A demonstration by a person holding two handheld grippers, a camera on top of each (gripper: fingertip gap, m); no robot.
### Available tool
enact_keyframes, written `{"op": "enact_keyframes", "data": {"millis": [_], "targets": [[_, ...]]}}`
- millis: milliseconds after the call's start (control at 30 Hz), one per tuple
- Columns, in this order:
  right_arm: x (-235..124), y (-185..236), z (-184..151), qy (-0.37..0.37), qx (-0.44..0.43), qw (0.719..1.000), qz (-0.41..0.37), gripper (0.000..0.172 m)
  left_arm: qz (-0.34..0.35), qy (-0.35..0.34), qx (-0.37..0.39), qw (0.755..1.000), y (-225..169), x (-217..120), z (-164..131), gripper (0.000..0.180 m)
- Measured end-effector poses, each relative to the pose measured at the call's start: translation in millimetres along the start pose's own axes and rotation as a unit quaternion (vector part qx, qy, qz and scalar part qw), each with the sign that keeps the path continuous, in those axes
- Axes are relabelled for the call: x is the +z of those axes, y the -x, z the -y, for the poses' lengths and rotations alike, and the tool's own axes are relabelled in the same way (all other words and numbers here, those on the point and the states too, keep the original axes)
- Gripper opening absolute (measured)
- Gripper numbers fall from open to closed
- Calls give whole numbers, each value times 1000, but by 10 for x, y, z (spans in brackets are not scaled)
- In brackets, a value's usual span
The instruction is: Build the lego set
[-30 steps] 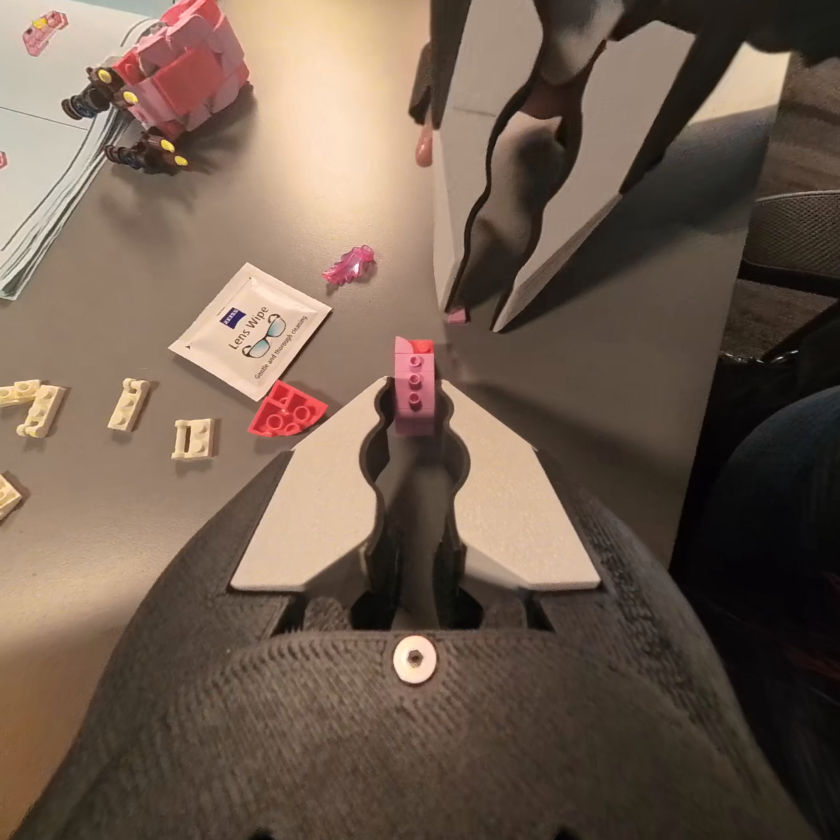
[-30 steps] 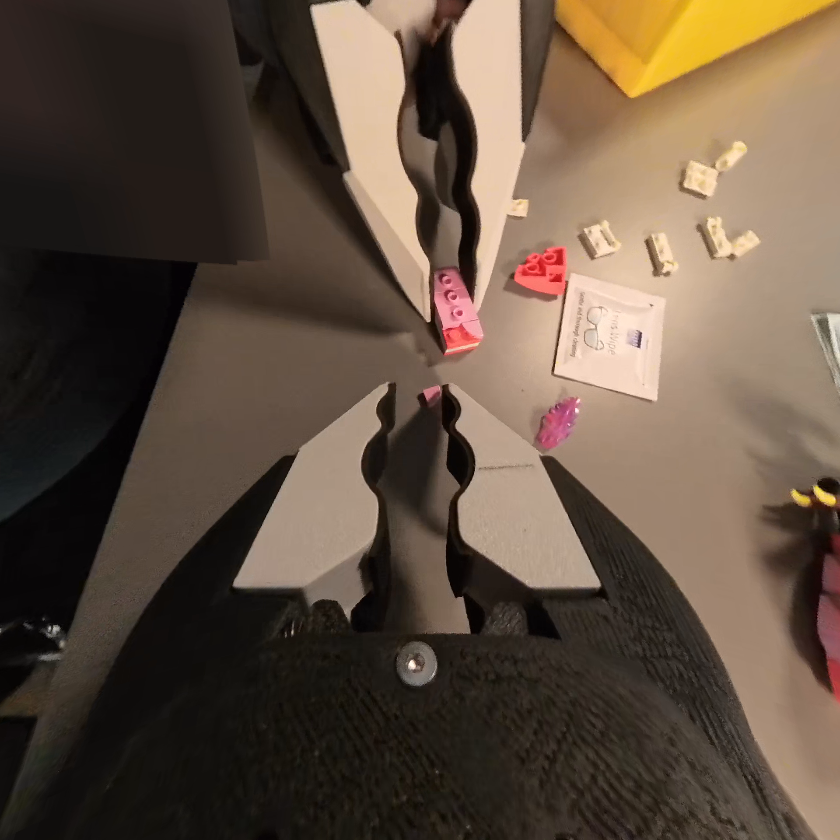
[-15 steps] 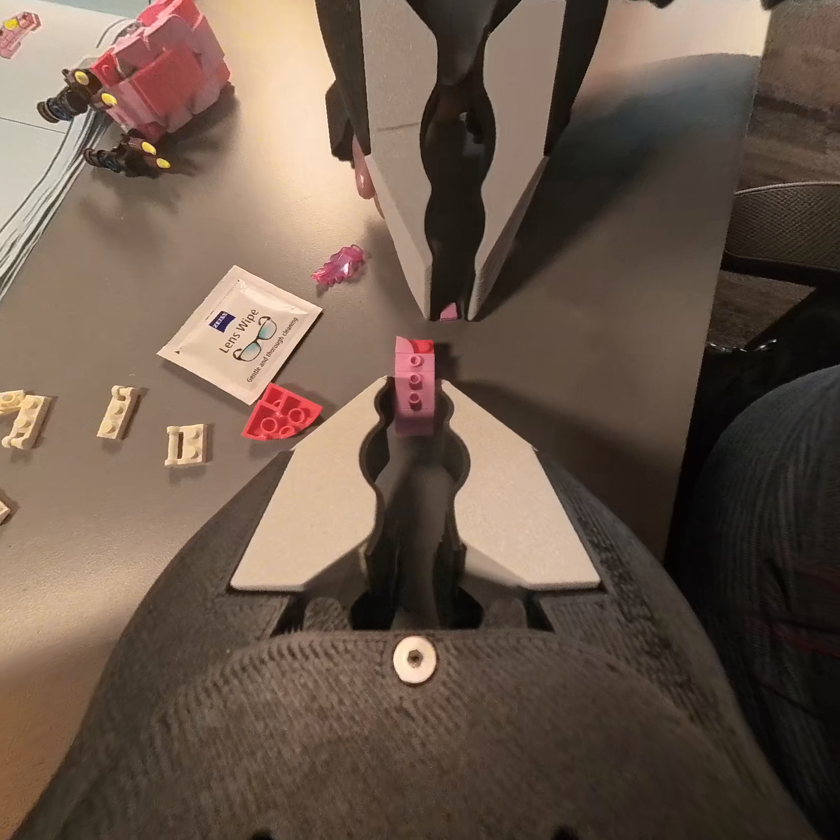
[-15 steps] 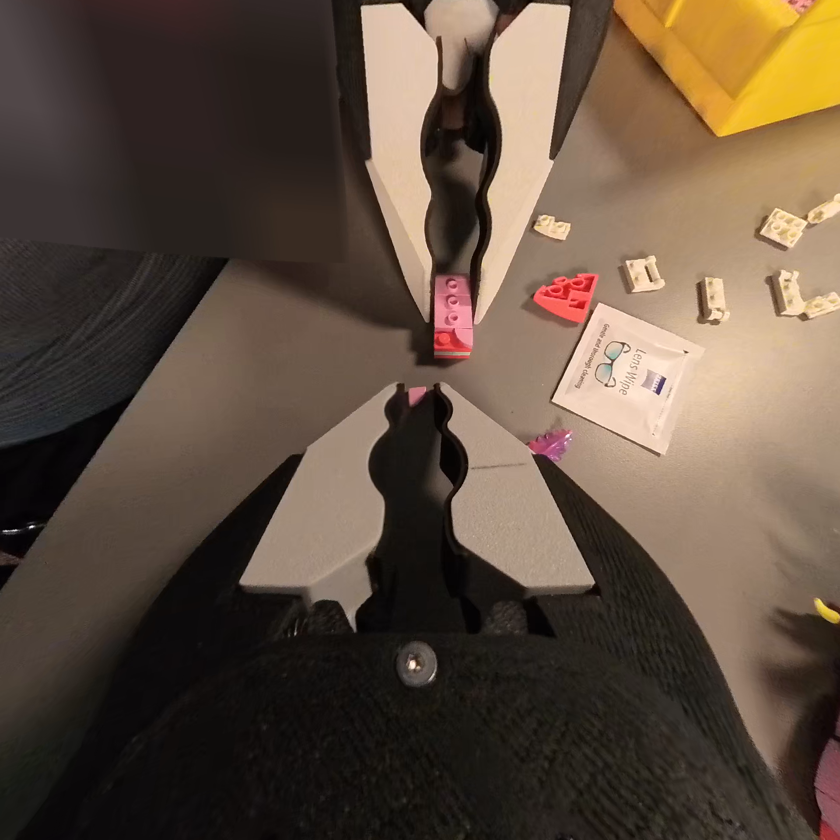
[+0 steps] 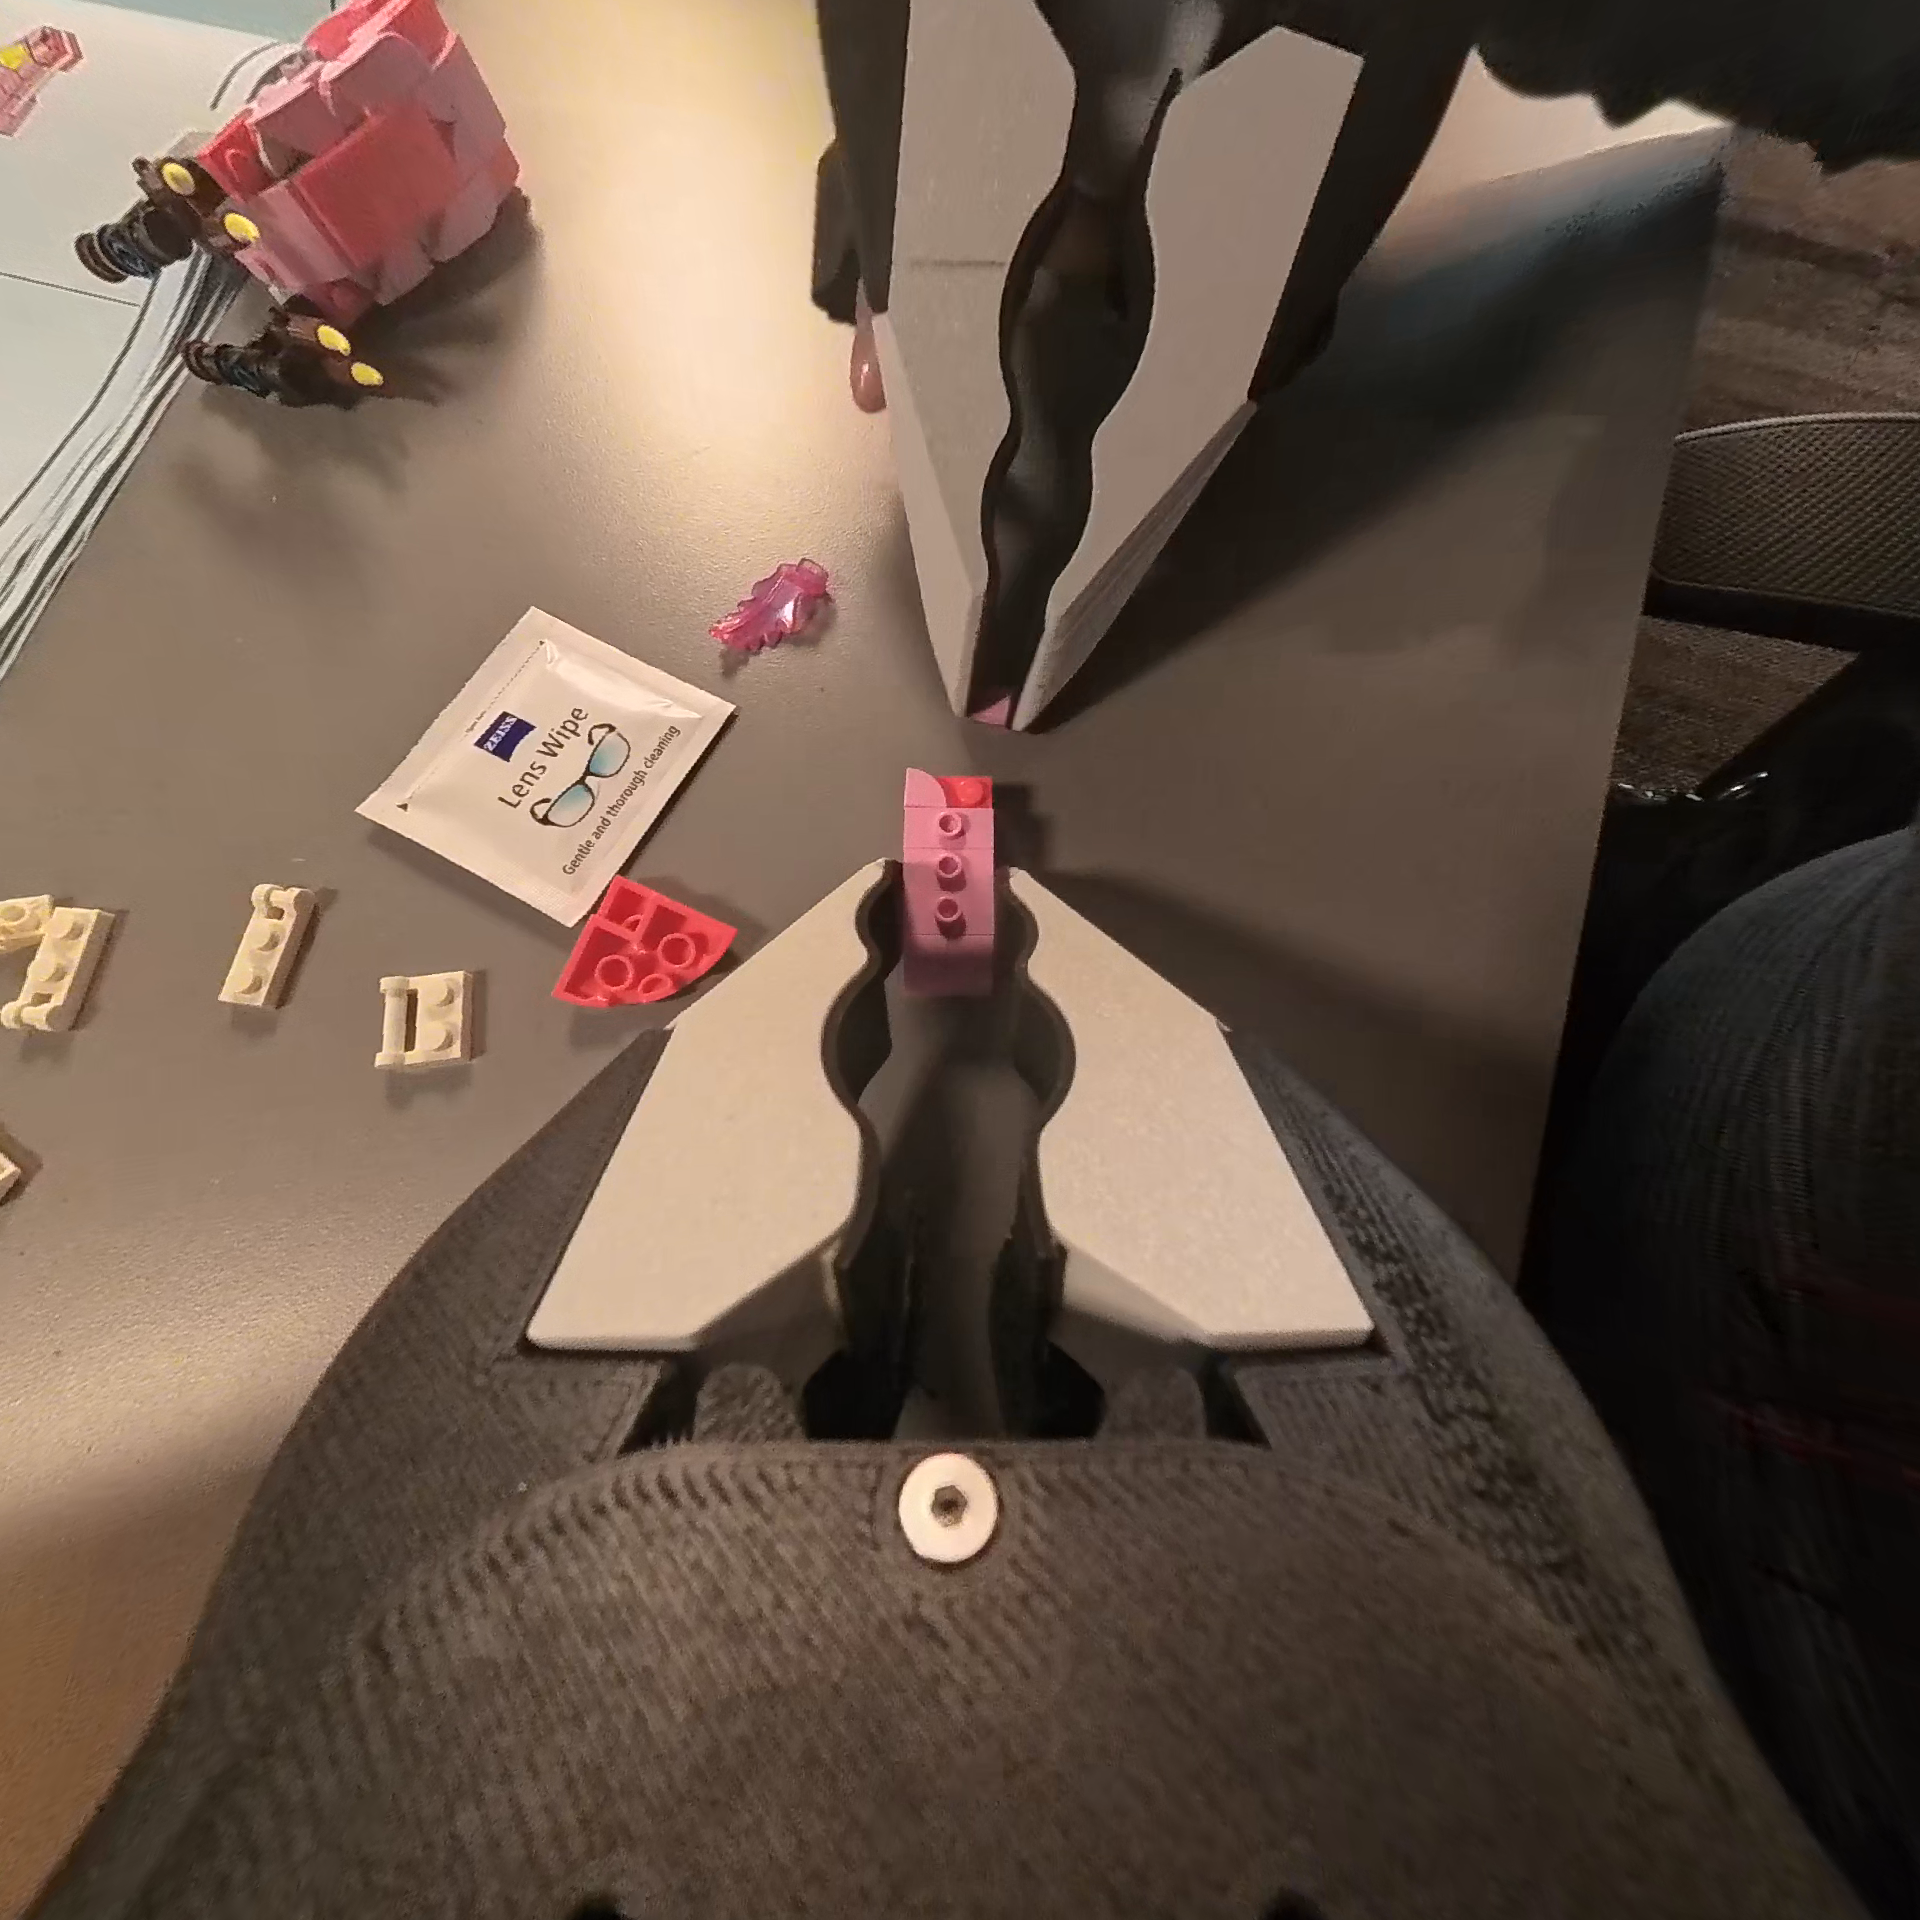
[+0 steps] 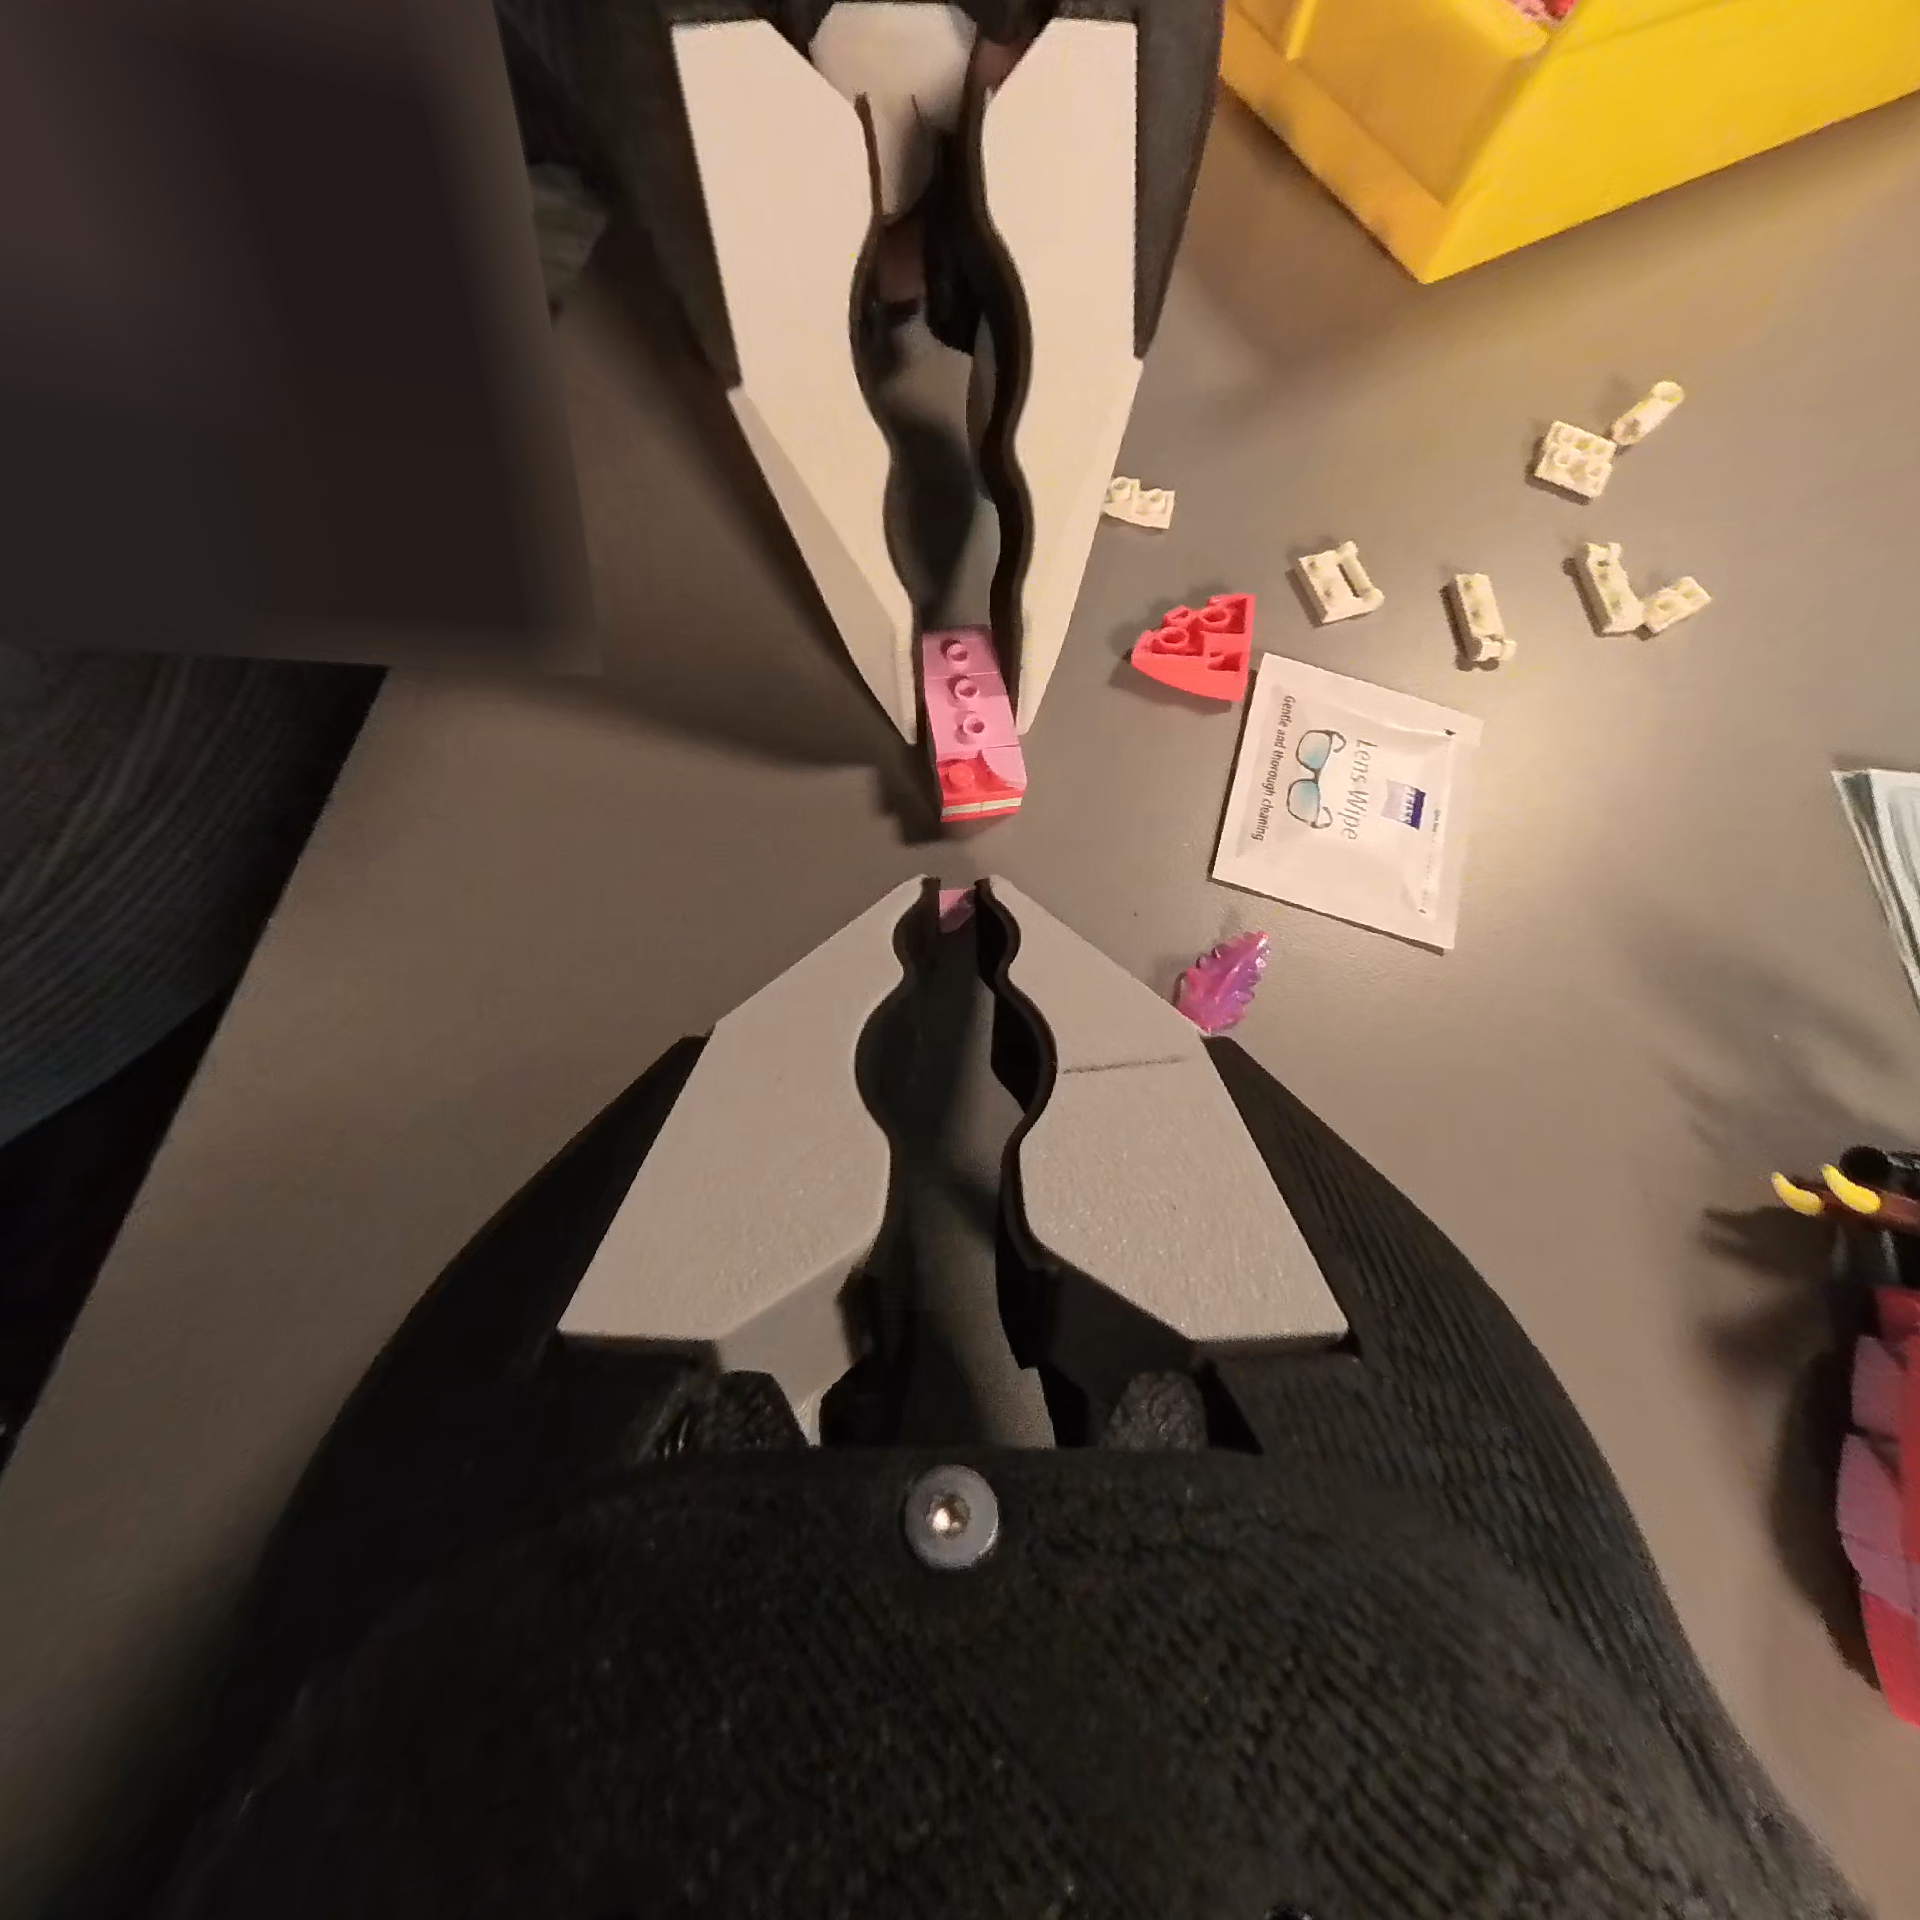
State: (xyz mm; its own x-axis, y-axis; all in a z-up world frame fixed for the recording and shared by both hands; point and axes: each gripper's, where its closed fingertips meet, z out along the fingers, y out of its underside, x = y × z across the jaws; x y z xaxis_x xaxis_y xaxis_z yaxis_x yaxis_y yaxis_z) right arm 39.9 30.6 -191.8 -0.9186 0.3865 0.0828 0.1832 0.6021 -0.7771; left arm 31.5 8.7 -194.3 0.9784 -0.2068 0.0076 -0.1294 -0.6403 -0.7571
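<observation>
Pink studded brick stack with a red end piece (image 5: 948,894), clamped lengthwise in the left gripper (image 5: 948,904). Tiny pink plastic piece (image 6: 954,906), pinched at the right gripper (image 6: 956,896) fingertips, just opposite.

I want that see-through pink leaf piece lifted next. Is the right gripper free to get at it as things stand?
Probably not yet. The leaf lies uncovered on the table just beside the right gripper, but its fingertips are closed on a small pink piece.

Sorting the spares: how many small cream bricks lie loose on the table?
7 cream bricks: one beside the left gripper, two beyond the white sachet, an adjoining pair right of those, two farther back. Others may be hidden.
</observation>
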Motion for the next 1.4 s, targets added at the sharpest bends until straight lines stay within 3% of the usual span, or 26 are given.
{"op": "enact_keyframes", "data": {"millis": [333,1400], "targets": [[84,24,253,-36,-4,999,-29,5,-1,0,1,1000,1,5,2,16],[122,-6,238,-28,-36,999,-12,8,-7,0,6,1000,4,14,8,16]]}}
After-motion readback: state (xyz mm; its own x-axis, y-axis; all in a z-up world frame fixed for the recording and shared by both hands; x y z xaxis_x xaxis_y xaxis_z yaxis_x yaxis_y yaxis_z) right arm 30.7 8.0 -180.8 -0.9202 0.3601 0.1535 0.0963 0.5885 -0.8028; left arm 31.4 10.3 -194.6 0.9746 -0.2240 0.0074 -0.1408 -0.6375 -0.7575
